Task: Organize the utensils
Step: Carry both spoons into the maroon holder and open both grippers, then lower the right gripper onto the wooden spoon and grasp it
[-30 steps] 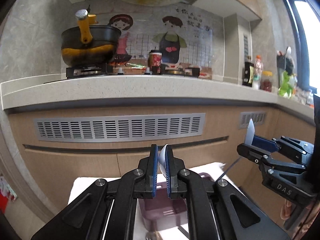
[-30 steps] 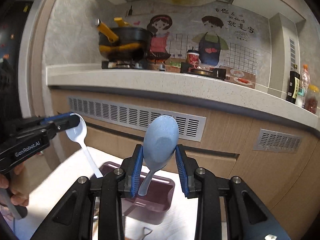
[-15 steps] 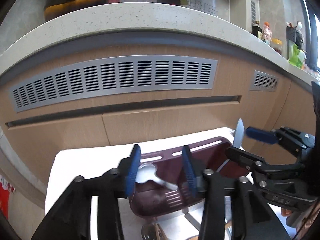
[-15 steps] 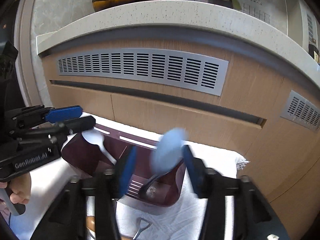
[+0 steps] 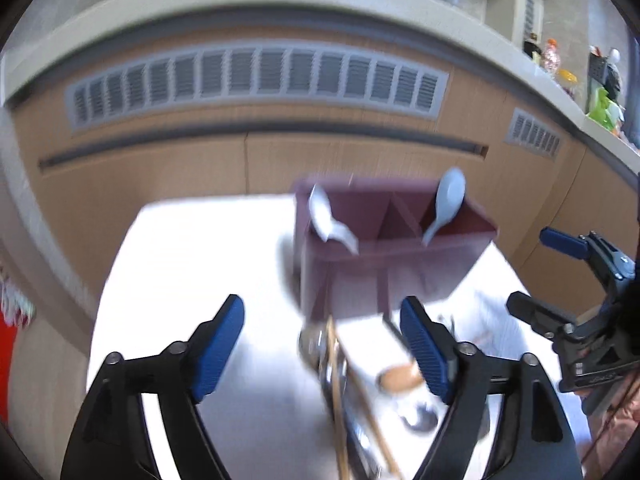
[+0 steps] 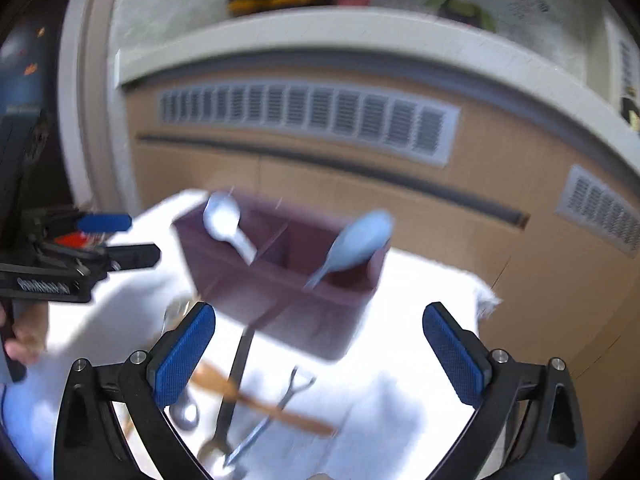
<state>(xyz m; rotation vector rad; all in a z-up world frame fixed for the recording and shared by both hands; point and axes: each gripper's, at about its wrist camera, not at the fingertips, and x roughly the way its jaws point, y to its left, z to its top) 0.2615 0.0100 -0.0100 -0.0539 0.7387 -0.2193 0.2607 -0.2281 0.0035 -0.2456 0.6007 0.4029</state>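
Observation:
A maroon utensil holder (image 5: 384, 256) (image 6: 280, 280) with compartments stands on a white cloth. A white spoon (image 5: 326, 220) (image 6: 228, 224) leans in its left compartment and a light blue spoon (image 5: 446, 204) (image 6: 356, 240) in its right one. My left gripper (image 5: 324, 344) is open and empty, just in front of the holder. My right gripper (image 6: 320, 356) is open and empty, also in front of it. Loose utensils lie before the holder: wooden chopsticks (image 5: 340, 400), a wooden spoon (image 6: 260, 400), dark metal pieces (image 6: 236, 384). Both views are blurred.
The white cloth (image 5: 192, 280) covers a small table. Wooden cabinets with a grey vent (image 5: 256, 80) and a pale counter edge (image 6: 360, 28) rise behind it. Each gripper shows in the other's view, at the right edge (image 5: 560, 280) and left edge (image 6: 108, 240).
Both grippers let go of their spoons into the holder, opened wide and pulled back and down. The spoons now lean in the holder.

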